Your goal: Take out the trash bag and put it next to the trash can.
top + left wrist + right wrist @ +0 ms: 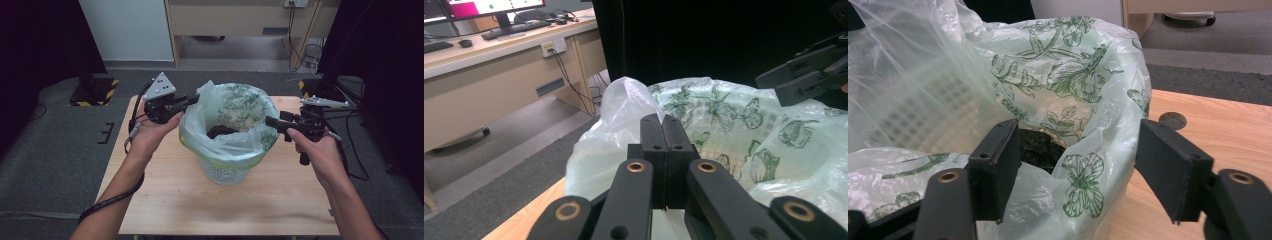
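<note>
Bag-lifting looks underway: left gripper (192, 100) has jaws together at the liner (235, 112), right gripper (272, 121) spread astride its right edge, needing closure.

Grey carpet floor (50, 165) surrounds the wooden desk (175, 200), with black curtains (35, 45) on both sides and a pale cabinet (240, 20) beyond its far edge.

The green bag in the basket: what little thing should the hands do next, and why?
Probably shut the right tool on the bag's rim. Its jaws stand open astride that edge in the right gripper view, while the left tool looks already shut at the far edge. Both sides held, the bag could lift from the white basket.
</note>
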